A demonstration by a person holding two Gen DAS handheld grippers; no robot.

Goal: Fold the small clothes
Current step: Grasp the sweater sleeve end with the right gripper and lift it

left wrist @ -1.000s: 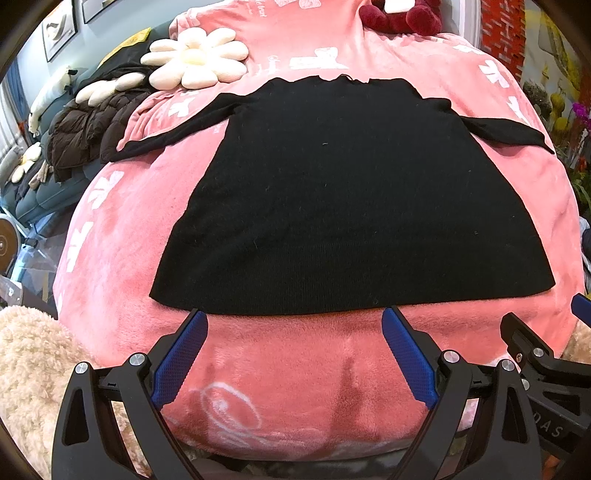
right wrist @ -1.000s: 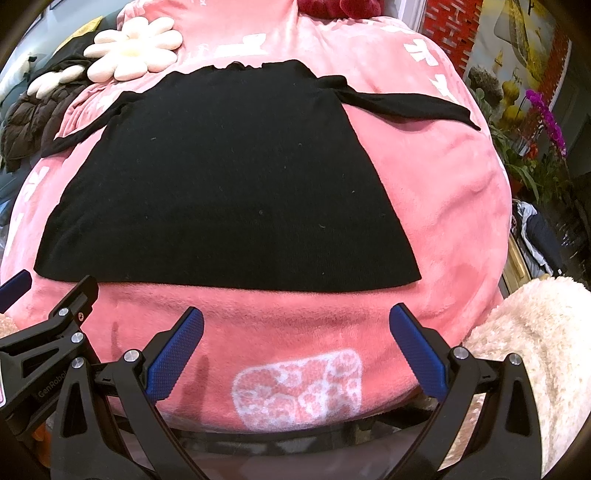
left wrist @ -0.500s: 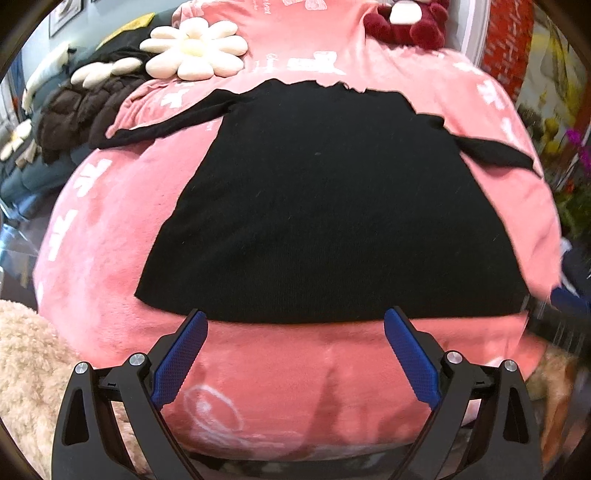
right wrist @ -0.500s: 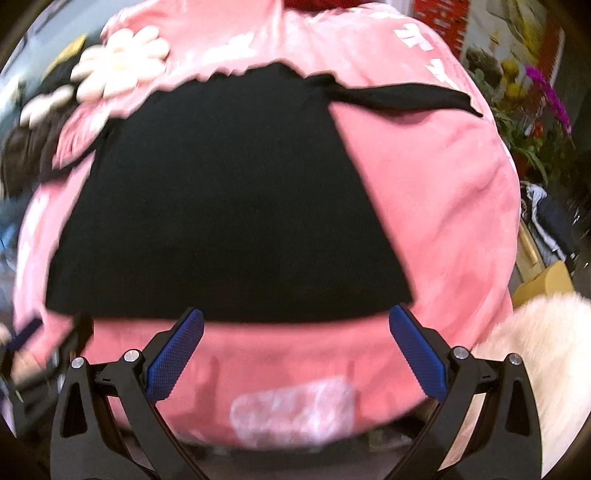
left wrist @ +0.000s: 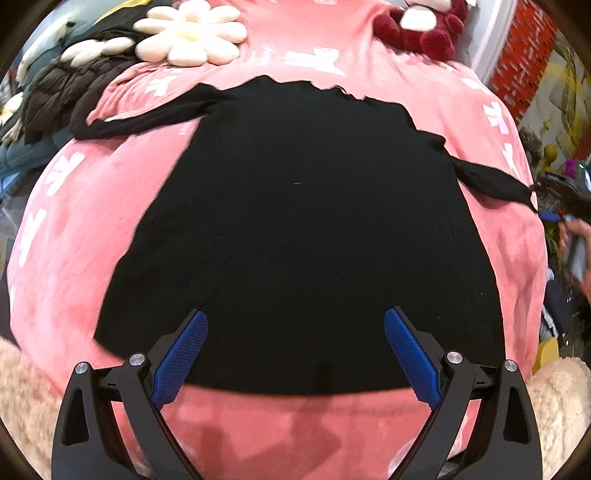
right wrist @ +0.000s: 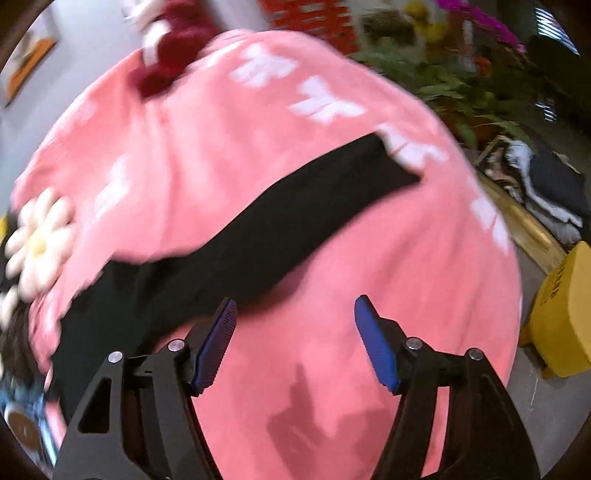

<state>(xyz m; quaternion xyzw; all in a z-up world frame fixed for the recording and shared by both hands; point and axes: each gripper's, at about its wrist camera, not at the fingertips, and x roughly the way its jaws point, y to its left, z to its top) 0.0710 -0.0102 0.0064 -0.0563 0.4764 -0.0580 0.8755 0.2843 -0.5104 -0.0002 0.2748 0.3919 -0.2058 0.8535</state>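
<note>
A small black long-sleeved top [left wrist: 303,229] lies flat on a pink plush blanket [left wrist: 85,229], both sleeves spread sideways. My left gripper [left wrist: 295,325] is open over the top's lower hem, nothing between its blue pads. In the right wrist view the top's right sleeve [right wrist: 295,221] runs diagonally across the blanket [right wrist: 424,266]. My right gripper [right wrist: 295,314] hovers just below that sleeve with its jaws closing and only bare blanket between them. In the left wrist view that right gripper [left wrist: 554,210] shows blurred at the sleeve's cuff.
A white daisy cushion [left wrist: 188,33] and a dark red plush toy [left wrist: 424,29] lie at the blanket's far end. Dark padded clothing [left wrist: 62,96] sits at far left. Plants [right wrist: 461,85], a yellow box [right wrist: 565,310] and folded clothes [right wrist: 546,184] stand off the right side.
My right gripper swung far right from the hem to the right sleeve, rolled, and its jaws narrowed. My left gripper moved forward, now over the hem.
</note>
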